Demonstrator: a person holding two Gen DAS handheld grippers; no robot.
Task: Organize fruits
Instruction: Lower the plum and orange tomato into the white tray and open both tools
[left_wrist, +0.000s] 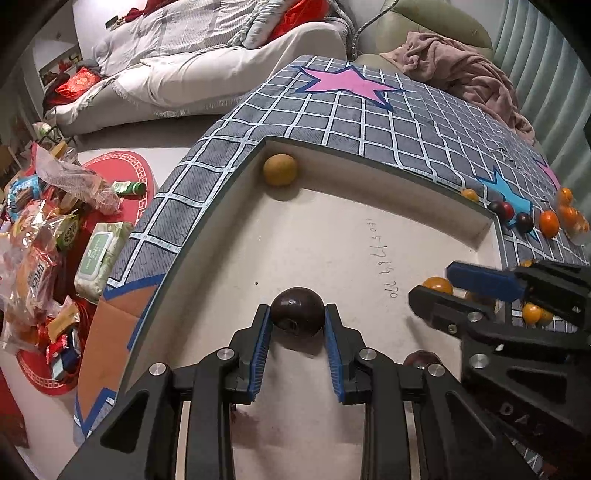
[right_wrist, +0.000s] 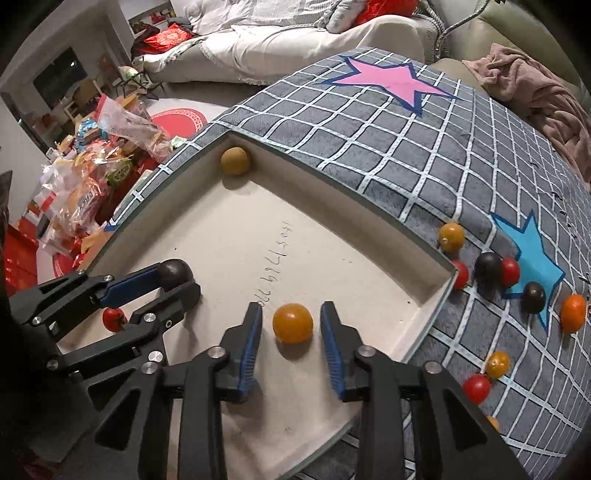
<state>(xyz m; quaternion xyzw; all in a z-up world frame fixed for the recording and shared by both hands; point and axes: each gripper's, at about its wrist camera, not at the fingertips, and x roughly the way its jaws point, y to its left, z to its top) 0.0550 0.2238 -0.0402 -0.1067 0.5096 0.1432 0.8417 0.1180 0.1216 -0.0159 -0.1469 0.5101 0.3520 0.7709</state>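
Down at the near end of the shallow white tray (right_wrist: 424, 321), both grippers are poking in low, fingers pointing toward the far wall. The left gripper (left_wrist: 297, 325) has its blue pads pressed against a dark round fruit (left_wrist: 297, 312) that sits on the tray floor, so it's clamped on that one. The right gripper (right_wrist: 291, 328) has its fingers spread either side of a yellow-orange tomato (right_wrist: 293, 323), with a visible gap on both sides, not touching it. A small red tomato (right_wrist: 113, 319) sits just under the left gripper's frame.

Handwritten digits (left_wrist: 382, 258) run across the tray floor; looks like "1794" plus some more, but I can't read it properly at this angle.

Further back, a tan fruit (left_wrist: 280, 169) is tucked into the far corner. Outside the tray's right wall, loose red, dark and orange fruits (right_wrist: 533, 297) lie scattered on the grey grid cloth (right_wrist: 332, 147) with its pink star (right_wrist: 391, 79) and blue star (right_wrist: 532, 254).
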